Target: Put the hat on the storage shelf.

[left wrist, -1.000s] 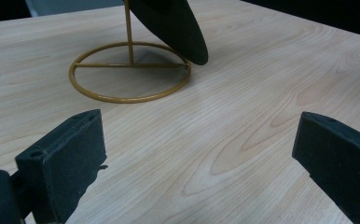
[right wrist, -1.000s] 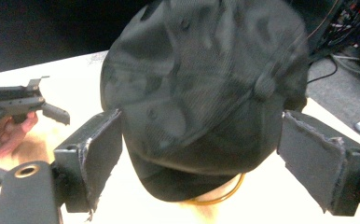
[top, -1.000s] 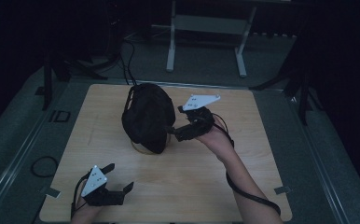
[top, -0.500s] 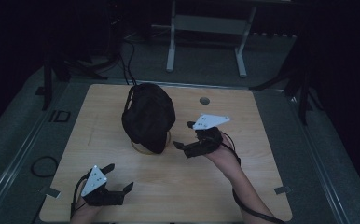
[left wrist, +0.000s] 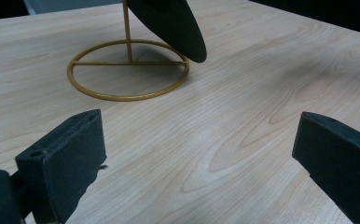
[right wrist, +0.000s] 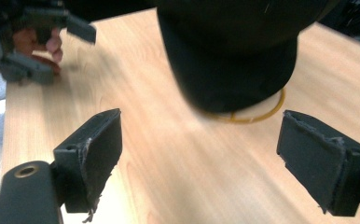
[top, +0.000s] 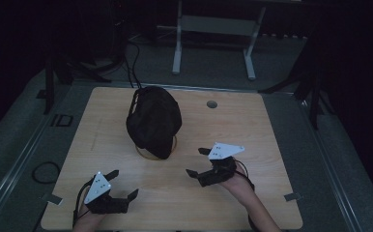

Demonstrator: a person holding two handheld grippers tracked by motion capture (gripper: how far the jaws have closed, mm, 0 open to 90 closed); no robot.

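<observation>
Black cap point(top: 154, 121) sits on a gold wire stand point(top: 146, 152), mid bench point(top: 252, 125), a bit left of centre. Stand has a round ring base and a thin upright rod; the cap's brim hangs down over the ring's near side.

Right gripper point(top: 198, 162) is near the bench's front right, held in a hand point(top: 235, 180), jaws wide apart, nothing between them, pointing left toward the cap. Near the stand but apart from it. In the right gripper view the cap point(right wrist: 234, 51) looms blurred ahead of the spread jaws, gold ring point(right wrist: 257, 112) peeking under it.

Left gripper point(top: 122, 182) is at the front left corner area, jaws also wide open and empty, well apart from the cap. The left gripper view shows the ring base point(left wrist: 128, 70) and the brim tip point(left wrist: 178, 28) ahead, bare wood between the jaws.

Small round hole point(top: 211, 104) in the bench near the far edge.
</observation>
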